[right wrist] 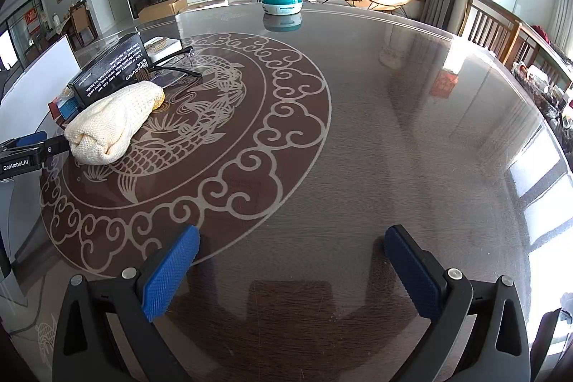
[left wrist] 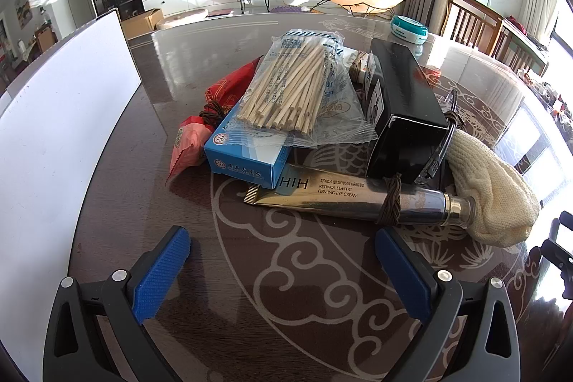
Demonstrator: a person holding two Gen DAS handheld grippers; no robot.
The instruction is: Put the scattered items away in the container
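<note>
On the glass-topped counter, straight ahead of the left gripper, lies the pile: a metallic eye-cream tube nearest, tied with a brown twist. Behind the tube sits a blue carton carrying a crinkly bag of wooden sticks; right of the carton, a glossy black box; at the tube's cap, a cream knitted roll. The white container stands left of the pile. Both sets of fingers are spread, holding nothing (the right gripper faces bare glass). I'd take the tube across its flat middle, since foil is slippery and the cap end tapers.
</note>
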